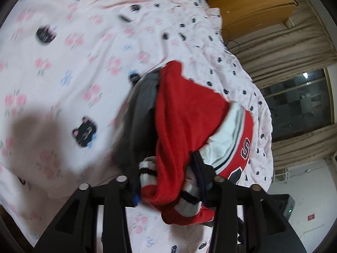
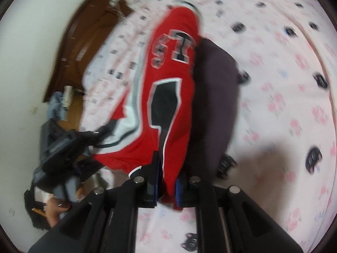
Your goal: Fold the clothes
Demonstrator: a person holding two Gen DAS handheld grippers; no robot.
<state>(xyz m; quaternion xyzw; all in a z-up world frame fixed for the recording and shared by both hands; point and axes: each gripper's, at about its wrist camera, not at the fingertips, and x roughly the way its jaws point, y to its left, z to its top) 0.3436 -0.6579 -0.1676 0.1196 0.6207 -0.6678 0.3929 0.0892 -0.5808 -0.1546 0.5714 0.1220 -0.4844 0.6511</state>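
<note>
A red jersey with white and black trim and black lettering hangs above the bed, bunched and held up by both grippers. My left gripper is shut on a striped, ribbed edge of it, with the cloth spilling over the fingers. In the right wrist view the same red jersey hangs lengthwise, showing letters and a black number. My right gripper is shut on its lower edge. The other gripper appears at the left, clamped on the jersey's far edge. The jersey casts a dark shadow on the sheet.
The bed is covered by a pink sheet printed with flowers and black cat faces. A wooden cabinet and beige curtains stand beyond the bed. A dark wooden headboard and a pile of clothes lie by the wall. A hand shows at lower left.
</note>
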